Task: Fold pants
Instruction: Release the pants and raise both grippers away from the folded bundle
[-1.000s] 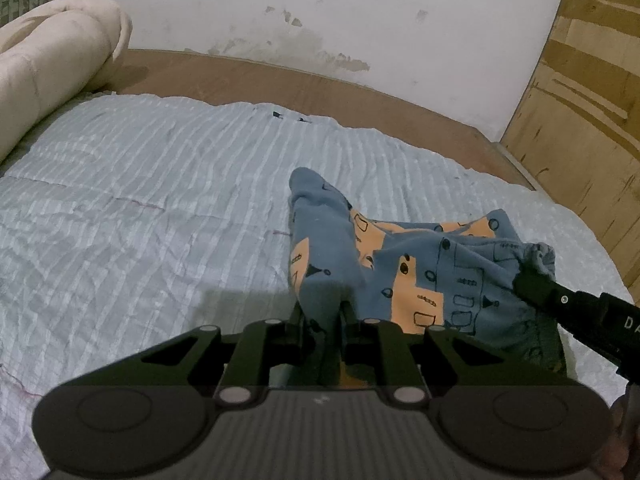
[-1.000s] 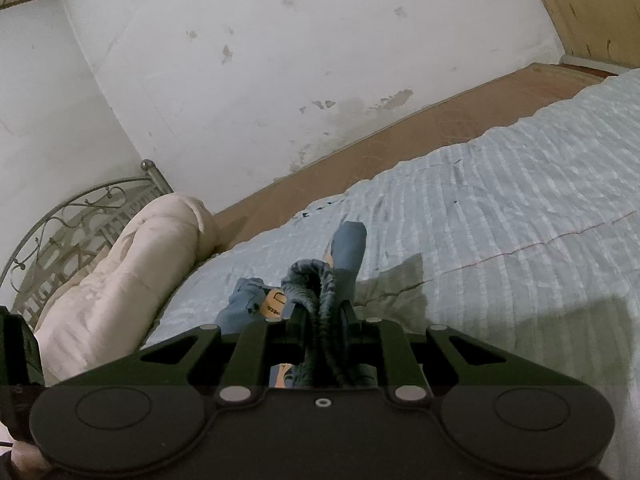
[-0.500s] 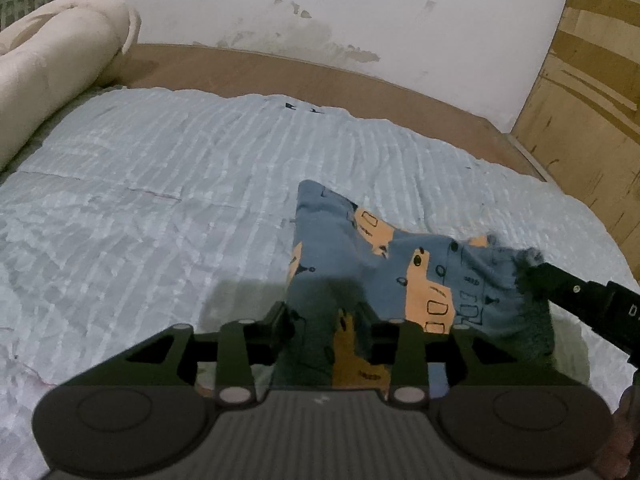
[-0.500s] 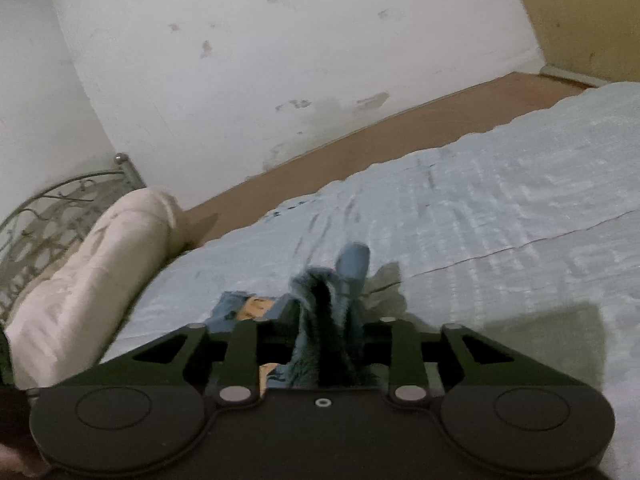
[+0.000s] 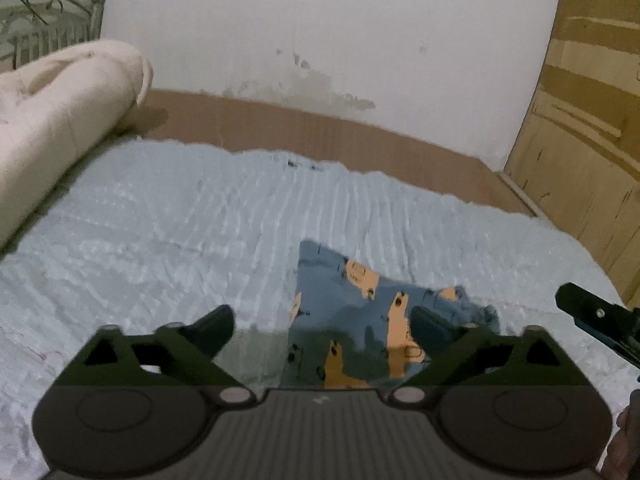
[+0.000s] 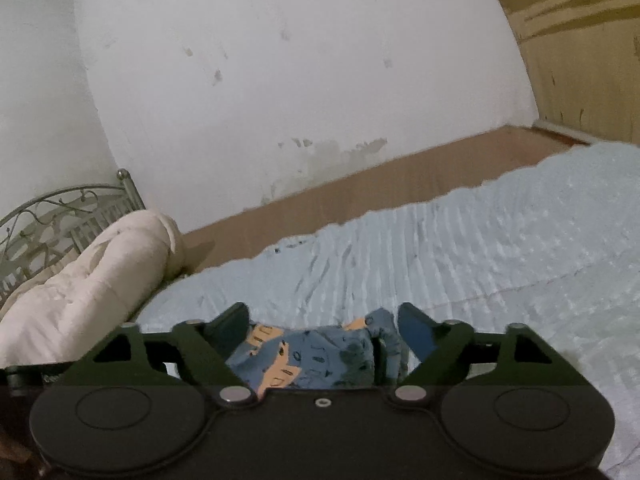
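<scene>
Left wrist view is showing my left gripper [image 5: 322,320] and right gripper [image 6: 324,322] both spread wide, hovering over the pants [image 5: 360,320] lying folded on the bed [image 5: 160,240], where a fingertip could be snagging and undoing them.

bed [image 5: 168,240], pale blue quilt on top; pants [image 5: 360,320] lie on it, rolled cream duvet [image 5: 60,112] at head end

A home bedroom. Shown by a bed [image 5: 160,232] under a pale blue quilted cover, with a rolled cream duvet [image 5: 60,104] at its head, against a wrought-metal headboard [image 6: 52,220]. Beyond the bed's far side, a scuffed white wall [image 5: 320,32]; at its foot, a wooden wardrobe [image 5: 580,140].
</scene>
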`<state>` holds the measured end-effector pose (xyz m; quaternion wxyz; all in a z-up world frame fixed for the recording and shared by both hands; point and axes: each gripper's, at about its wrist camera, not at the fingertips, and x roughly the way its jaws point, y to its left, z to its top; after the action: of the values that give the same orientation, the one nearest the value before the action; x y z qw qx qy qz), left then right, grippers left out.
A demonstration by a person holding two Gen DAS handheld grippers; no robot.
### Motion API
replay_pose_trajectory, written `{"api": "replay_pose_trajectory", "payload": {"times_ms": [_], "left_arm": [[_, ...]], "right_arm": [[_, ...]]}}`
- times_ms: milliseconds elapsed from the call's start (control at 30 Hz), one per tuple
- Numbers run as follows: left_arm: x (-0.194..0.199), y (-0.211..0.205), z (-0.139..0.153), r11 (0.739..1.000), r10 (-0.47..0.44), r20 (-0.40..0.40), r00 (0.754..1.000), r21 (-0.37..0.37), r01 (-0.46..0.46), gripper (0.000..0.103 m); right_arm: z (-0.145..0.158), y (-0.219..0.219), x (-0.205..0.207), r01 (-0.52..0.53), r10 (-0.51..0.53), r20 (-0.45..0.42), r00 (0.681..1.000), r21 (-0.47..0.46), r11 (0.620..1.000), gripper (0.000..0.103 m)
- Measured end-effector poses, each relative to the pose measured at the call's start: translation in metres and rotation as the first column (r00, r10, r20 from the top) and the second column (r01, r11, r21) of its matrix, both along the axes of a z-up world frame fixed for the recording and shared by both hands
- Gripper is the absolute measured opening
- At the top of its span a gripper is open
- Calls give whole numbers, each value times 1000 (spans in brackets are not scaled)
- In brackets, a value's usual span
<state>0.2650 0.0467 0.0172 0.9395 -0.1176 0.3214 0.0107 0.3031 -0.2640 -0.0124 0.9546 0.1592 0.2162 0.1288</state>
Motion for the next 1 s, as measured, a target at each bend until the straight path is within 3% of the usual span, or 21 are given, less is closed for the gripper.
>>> {"api": "replay_pose_trajectory", "payload": {"times_ms": [67, 233, 400, 667, 1000], "left_arm": [[-7, 0, 9, 1000, 7, 25, 1000, 4, -7, 102], [-30, -1, 24, 1000, 17, 69, 997, 12, -18, 102], [-59, -5, 34, 999, 19, 109, 994, 38, -23, 102], [-110, -10, 46, 997, 19, 144, 989, 77, -30, 102], [-180, -9, 44, 996, 37, 156, 987, 78, -50, 102]], "right_arm": [[8, 0, -9, 6, -6, 22, 1000, -6, 1000, 96], [25, 3, -36, 15, -12, 79, 997, -30, 999, 102], [38, 10, -70, 28, -17, 143, 990, -76, 997, 102], [49, 12, -123, 47, -36, 180, 983, -60, 997, 102], [52, 13, -198, 93, -66, 245, 967, -103, 990, 102]]}}
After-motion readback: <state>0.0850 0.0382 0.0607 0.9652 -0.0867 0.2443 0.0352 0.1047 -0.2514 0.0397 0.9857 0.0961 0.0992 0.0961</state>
